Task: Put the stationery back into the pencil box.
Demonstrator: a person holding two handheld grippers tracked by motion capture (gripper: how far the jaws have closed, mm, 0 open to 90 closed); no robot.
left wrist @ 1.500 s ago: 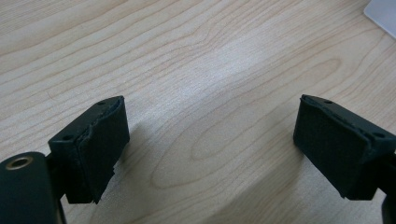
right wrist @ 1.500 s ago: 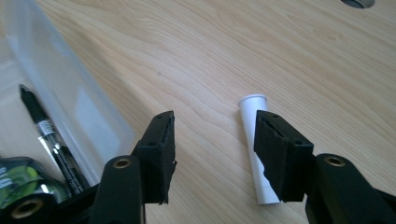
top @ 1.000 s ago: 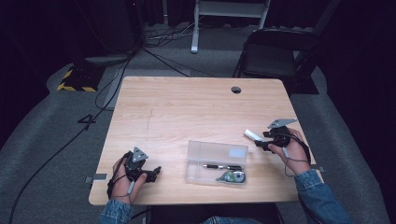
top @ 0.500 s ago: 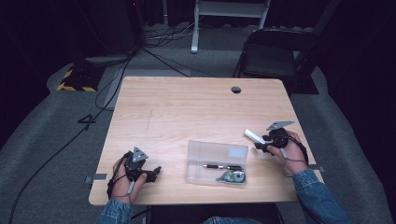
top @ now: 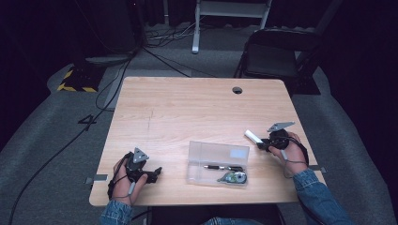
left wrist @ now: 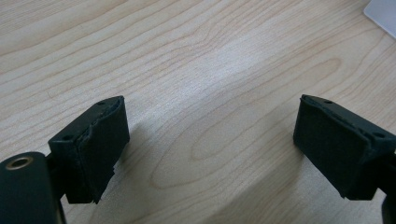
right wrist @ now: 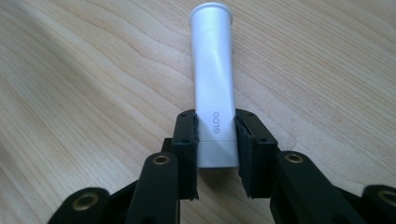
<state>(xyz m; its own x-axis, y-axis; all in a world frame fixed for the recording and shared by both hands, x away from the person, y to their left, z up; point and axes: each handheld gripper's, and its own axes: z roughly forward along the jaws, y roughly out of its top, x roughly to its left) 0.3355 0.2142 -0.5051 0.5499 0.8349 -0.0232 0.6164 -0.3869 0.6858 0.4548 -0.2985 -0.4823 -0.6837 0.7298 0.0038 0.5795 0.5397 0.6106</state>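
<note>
A white glue stick (right wrist: 212, 84) lies on the wooden table, its lettered end between my right gripper's (right wrist: 215, 123) pads. Those jaws have just been closing and both pads now press on the tube's sides. In the high view the glue stick (top: 252, 136) points up-left from the right gripper (top: 263, 144) near the table's right edge. My left gripper (top: 157, 172) rests at the front left, held in a hand. Its jaws (left wrist: 212, 126) stand wide apart over bare wood with nothing between them.
A clear plastic box (top: 211, 152) sits at the front middle with a black pen (top: 224, 167) and a tape dispenser (top: 233, 177) inside. A cable hole (top: 237, 90) marks the table's far side. A black chair (top: 277, 51) stands behind the table.
The right hand has edged slightly toward the glue stick, which lies where it was. The left hand and the box have not moved.
</note>
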